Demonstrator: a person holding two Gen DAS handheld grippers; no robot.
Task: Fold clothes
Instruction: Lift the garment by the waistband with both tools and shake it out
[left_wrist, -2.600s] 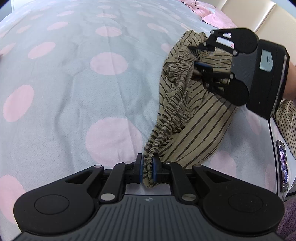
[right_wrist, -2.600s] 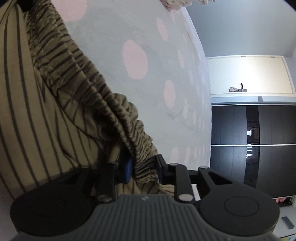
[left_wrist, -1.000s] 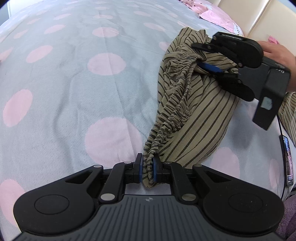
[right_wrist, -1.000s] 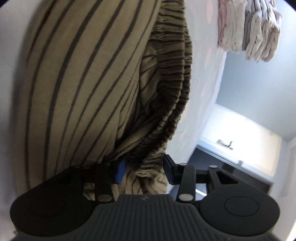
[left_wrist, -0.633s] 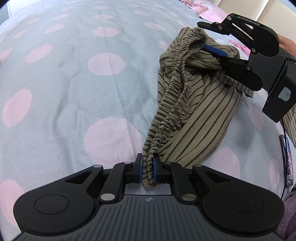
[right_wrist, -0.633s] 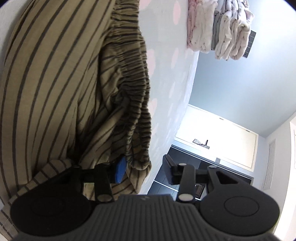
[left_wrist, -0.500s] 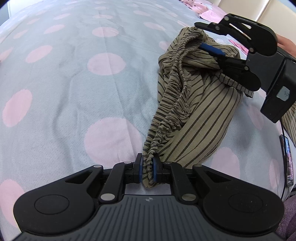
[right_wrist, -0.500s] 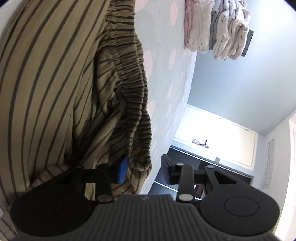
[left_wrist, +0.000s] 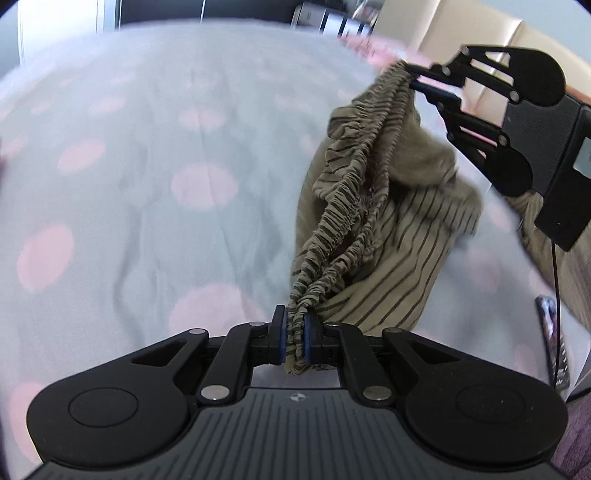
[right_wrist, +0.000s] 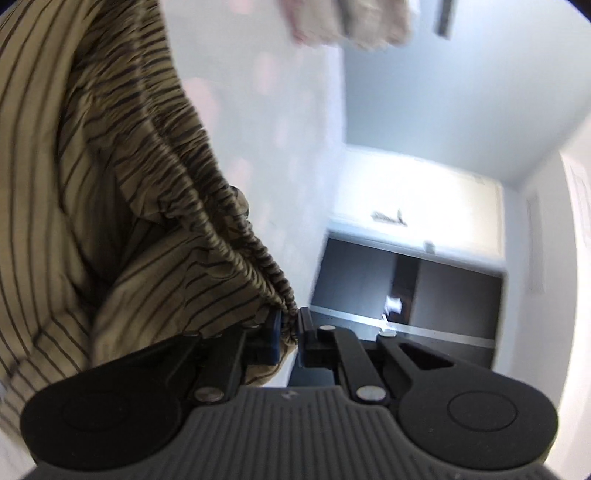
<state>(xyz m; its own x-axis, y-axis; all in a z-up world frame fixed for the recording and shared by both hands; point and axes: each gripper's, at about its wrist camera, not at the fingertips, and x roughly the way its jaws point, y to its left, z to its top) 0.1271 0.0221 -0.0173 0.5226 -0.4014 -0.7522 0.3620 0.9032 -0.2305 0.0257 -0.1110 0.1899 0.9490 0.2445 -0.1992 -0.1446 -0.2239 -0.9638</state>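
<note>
Now clamped at both ends of the elastic waistband (left_wrist: 354, 206): left gripper (left_wrist: 291, 341) pinching it as before, right gripper (right_wrist: 287, 334) newly closing on it. Striped trousers (left_wrist: 399, 266) lifted off the polka-dot bedspread (left_wrist: 147, 206), ready for spreading flat.

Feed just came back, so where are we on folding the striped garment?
Done: both tongs grip the elastic waistband, left tongs shut on it, right tongs closing on its far end. In hand: the striped garment is lifted, bunched, above the polka-dot bedspread. Left: spreading it flat and every fold.
</note>
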